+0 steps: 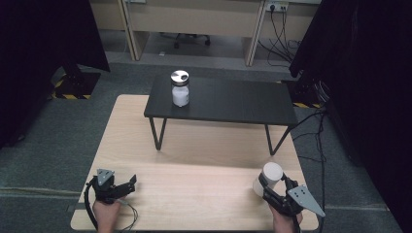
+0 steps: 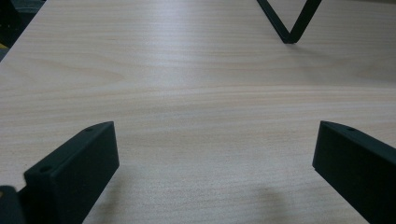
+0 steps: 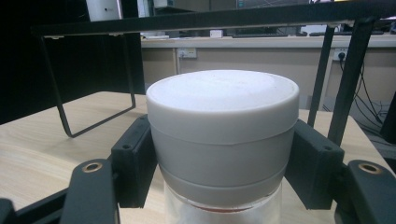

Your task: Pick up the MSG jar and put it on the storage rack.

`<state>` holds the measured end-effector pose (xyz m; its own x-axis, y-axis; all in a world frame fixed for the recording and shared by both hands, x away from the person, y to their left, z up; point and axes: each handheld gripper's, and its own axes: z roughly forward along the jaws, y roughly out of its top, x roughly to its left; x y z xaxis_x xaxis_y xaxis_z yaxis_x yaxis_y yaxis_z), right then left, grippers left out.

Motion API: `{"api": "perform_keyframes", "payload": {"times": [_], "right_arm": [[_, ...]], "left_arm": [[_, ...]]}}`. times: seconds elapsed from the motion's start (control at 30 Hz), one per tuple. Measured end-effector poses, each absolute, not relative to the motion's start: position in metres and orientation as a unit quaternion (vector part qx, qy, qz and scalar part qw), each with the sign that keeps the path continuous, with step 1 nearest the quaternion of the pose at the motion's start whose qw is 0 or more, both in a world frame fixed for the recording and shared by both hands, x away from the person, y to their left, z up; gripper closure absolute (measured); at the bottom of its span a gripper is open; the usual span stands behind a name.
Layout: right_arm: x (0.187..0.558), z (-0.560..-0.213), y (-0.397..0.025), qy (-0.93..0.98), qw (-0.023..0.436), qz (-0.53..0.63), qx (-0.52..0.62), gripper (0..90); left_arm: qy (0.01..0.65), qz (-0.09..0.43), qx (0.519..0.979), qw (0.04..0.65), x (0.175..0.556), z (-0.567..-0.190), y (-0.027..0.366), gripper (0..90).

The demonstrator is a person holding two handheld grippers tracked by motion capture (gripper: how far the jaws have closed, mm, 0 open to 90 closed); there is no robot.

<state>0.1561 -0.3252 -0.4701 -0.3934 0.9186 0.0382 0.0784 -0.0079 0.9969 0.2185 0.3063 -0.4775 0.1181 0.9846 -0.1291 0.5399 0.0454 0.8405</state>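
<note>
My right gripper [image 1: 268, 187] is shut on a white-capped jar [image 1: 268, 177] at the front right of the light wooden table [image 1: 194, 155]. In the right gripper view both black pads press the jar's white cap [image 3: 223, 121] from either side, with a clear body below it. My left gripper [image 1: 127, 183] hangs open near the table's front left; the left gripper view shows its fingers [image 2: 74, 168] wide apart over bare wood [image 2: 201, 102]. A second jar [image 1: 180, 88] with a silver lid and white contents stands on the left part of the black raised shelf [image 1: 243, 102].
The black shelf rests on thin metal legs [image 1: 158, 133] across the back of the table; one V-shaped leg [image 2: 289, 21] lies ahead of the left gripper. Cables [image 1: 318, 141] trail on the floor to the right. Dark curtains flank both sides.
</note>
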Motion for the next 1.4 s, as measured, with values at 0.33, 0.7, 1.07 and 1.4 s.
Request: {"api": "perform_keyframes", "payload": {"times": [0.33,0.7,1.07,1.4], "right_arm": [[0.161,-0.451,-0.33,0.604,0.359,0.579,0.414,34.1],[0.167,-0.434,-0.336,0.603,0.359,0.578,0.416,34.0],[0.176,-0.413,-0.337,0.606,0.362,0.574,0.415,34.1],[0.191,-0.391,-0.338,0.608,0.358,0.578,0.409,34.1]], "left_arm": [[0.603,0.278,0.634,0.396,0.219,-0.477,0.306,0.0],[0.602,0.281,0.637,0.391,0.22,-0.476,0.303,0.0],[0.603,0.28,0.635,0.393,0.22,-0.477,0.304,0.0],[0.599,0.278,0.639,0.395,0.22,-0.477,0.305,0.0]]}}
